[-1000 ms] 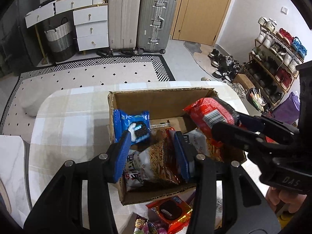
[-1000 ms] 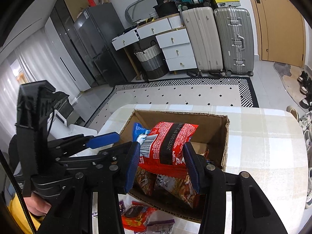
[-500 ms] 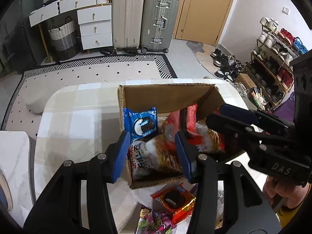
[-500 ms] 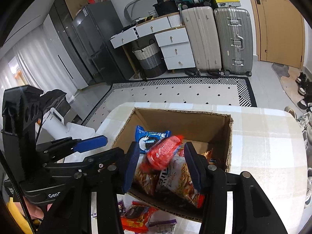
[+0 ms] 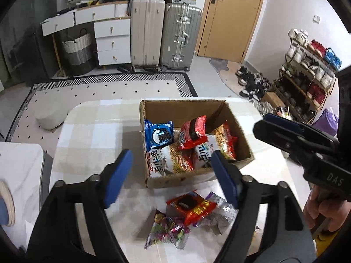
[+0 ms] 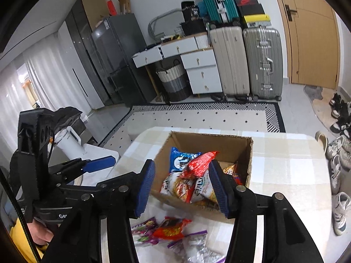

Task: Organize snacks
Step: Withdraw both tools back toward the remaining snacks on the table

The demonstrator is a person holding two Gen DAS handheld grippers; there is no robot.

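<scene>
A cardboard box (image 5: pixel 186 107) stands on the checked table and holds a blue cookie pack (image 5: pixel 158 134), a red snack bag (image 5: pixel 193 132) and noodle snack bags (image 5: pixel 175 160). The box also shows in the right wrist view (image 6: pixel 219 141), with the red bag (image 6: pixel 198 164) lying on top. Loose snacks lie in front of the box: a red cookie pack (image 5: pixel 190 206) and purple candy packs (image 5: pixel 166 230). My left gripper (image 5: pixel 171 176) is open and empty above the box's near edge. My right gripper (image 6: pixel 183 185) is open and empty, above the box's near side.
The table edge curves round on the left (image 5: pixel 63 127). A white side table (image 5: pixel 19 166) stands to the left. Suitcases (image 5: pixel 164 32), drawers (image 5: pixel 111 41) and a shoe rack (image 5: pixel 307 74) stand on the floor beyond.
My right gripper let go of the red snack bag, which now lies in the box. Both grippers pulled back and up from the box, and my left gripper opened wider.
</scene>
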